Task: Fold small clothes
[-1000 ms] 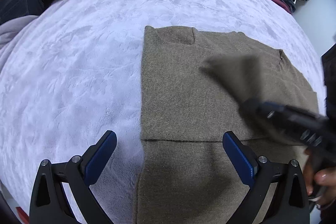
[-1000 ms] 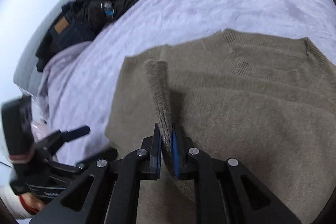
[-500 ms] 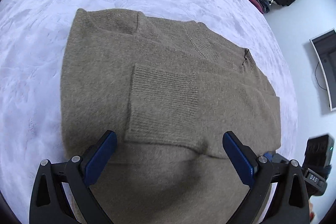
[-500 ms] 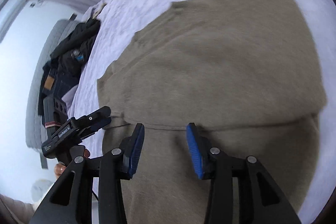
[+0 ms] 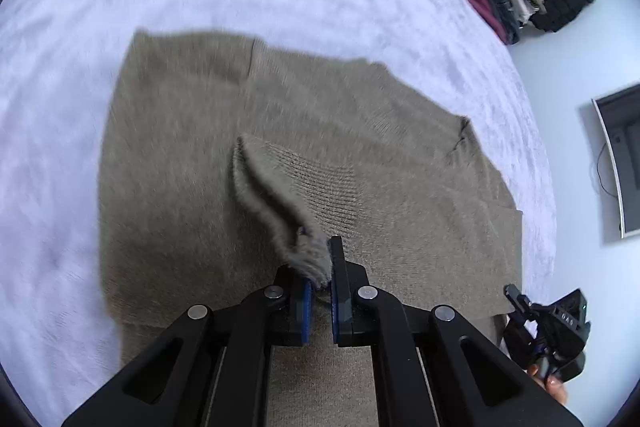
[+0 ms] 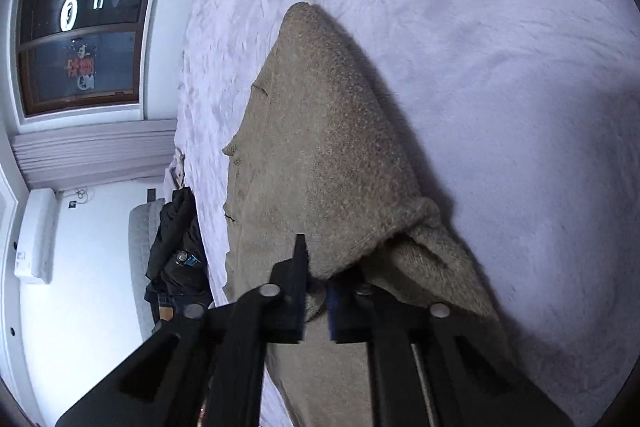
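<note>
Pinching folds of the olive sweater, left claw and right claw, both clenched.

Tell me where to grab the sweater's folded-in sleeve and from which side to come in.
Grip the sleeve at its ribbed cuff end, coming from the near hem side, angled downward. The cuff lies loose on top of the sweater body, so its edge lifts free. The left hand-held gripper is shut on exactly that end.
</note>
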